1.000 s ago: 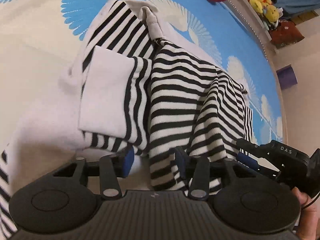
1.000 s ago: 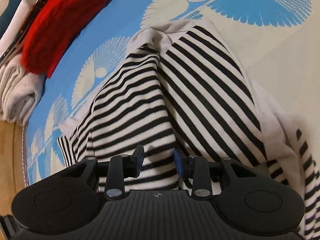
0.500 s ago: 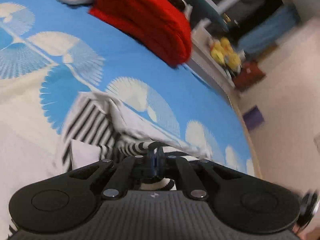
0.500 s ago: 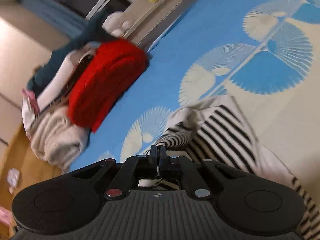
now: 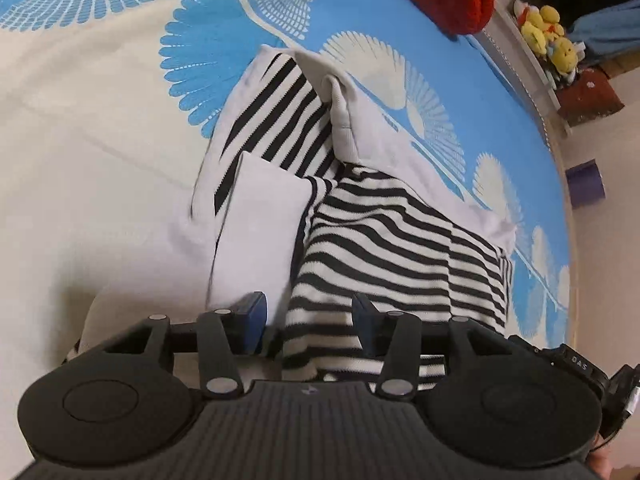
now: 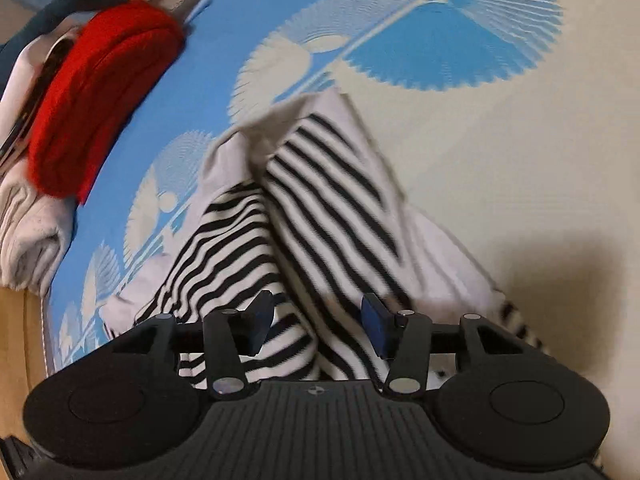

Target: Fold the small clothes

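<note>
A small black-and-white striped garment with plain white parts (image 5: 384, 240) lies partly folded on the blue and cream patterned bedspread (image 5: 100, 128). My left gripper (image 5: 308, 322) is open just above its near edge, holding nothing. The same garment shows in the right wrist view (image 6: 320, 232), bunched along a middle crease. My right gripper (image 6: 316, 326) is open over its near striped edge, empty. The right gripper's body (image 5: 580, 368) shows at the lower right of the left wrist view.
A red folded item (image 6: 96, 92) and a grey-white bundle (image 6: 28, 236) lie at the far left of the bed. Yellow plush toys (image 5: 548, 36) sit on a ledge beyond the bed edge. A purple box (image 5: 586, 180) stands on the floor.
Half a second ago both grippers were shut on the striped garment and raised. Now both are open and low, and the garment lies released on the bed.
</note>
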